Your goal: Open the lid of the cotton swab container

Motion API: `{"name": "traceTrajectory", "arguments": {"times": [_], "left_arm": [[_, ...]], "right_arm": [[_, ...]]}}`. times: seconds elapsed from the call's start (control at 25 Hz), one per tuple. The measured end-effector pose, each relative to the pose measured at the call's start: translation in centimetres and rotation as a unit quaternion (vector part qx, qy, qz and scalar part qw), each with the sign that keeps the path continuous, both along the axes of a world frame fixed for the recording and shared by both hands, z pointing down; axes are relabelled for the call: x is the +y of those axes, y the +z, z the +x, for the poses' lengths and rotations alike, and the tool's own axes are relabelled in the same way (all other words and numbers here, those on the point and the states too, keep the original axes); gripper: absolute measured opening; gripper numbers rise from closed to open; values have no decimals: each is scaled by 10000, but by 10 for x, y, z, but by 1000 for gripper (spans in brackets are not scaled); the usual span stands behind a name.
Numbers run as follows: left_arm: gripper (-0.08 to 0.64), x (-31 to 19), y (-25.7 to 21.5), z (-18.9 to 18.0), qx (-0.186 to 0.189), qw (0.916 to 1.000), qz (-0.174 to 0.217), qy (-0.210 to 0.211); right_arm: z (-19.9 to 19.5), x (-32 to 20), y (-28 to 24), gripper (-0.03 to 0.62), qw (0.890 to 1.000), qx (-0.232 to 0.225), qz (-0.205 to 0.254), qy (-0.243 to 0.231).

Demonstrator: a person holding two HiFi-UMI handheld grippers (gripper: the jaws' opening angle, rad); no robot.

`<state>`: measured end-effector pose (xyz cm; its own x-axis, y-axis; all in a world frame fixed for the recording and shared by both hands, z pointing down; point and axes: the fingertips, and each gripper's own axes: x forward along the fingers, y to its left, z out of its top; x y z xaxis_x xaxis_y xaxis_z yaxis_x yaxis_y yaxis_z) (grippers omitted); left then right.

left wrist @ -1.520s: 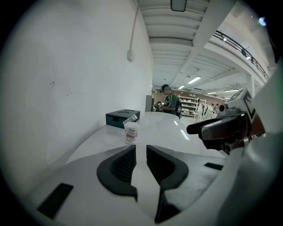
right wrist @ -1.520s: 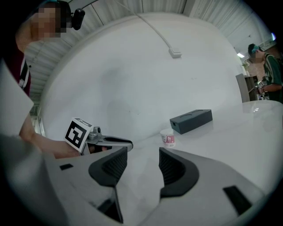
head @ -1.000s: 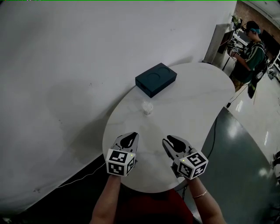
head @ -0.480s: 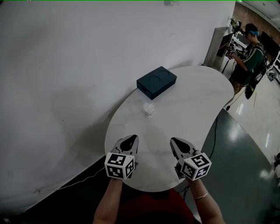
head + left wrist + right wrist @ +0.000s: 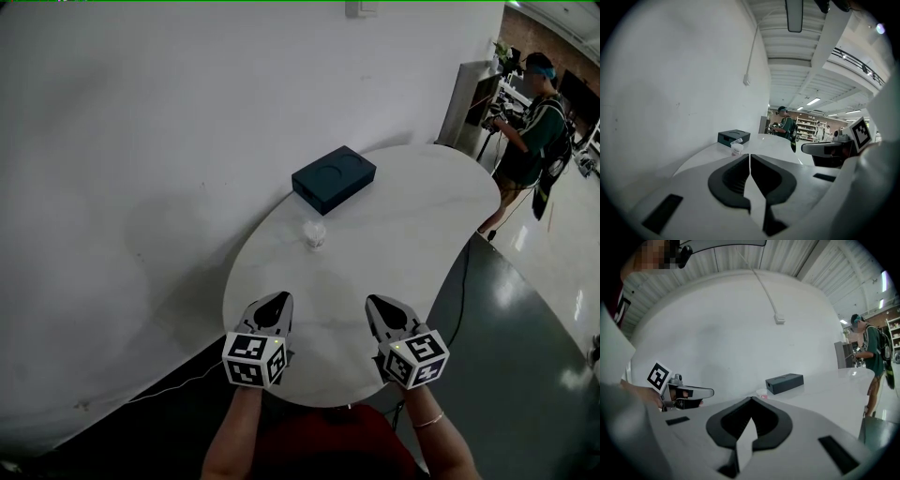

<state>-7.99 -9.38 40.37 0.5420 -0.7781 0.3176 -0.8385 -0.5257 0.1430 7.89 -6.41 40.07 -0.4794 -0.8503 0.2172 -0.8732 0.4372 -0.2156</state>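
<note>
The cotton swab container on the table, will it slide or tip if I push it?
Probably light: the cotton swab container is small and looks like thin pale plastic. On the smooth glossy table a low push would likely slide it; a high one might tip it. It looks round, so it may roll once toppled.

You face a plain white wall (image 5: 169, 112) filling the upper left of the head view, with a white oval table (image 5: 422, 206) set against it at centre. At the right the grey floor (image 5: 534, 319) is glossy and reflects light. In the left gripper view, store shelves (image 5: 805, 127) and ceiling strip lights (image 5: 813, 101) show right of centre
</note>
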Motion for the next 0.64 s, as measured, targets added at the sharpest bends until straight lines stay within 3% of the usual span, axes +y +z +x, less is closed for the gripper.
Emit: {"name": "traceTrajectory", "arguments": {"times": [0.28,0.64], "left_arm": [[34,19,-12,6,111,9998,40,-186],[34,47,-13,16,-5,9994,154,-297]], "right_arm": [[12,16,-5,15,10000,-34,63,15],[24,41,-3,15,9999,36,115,-14]]}}
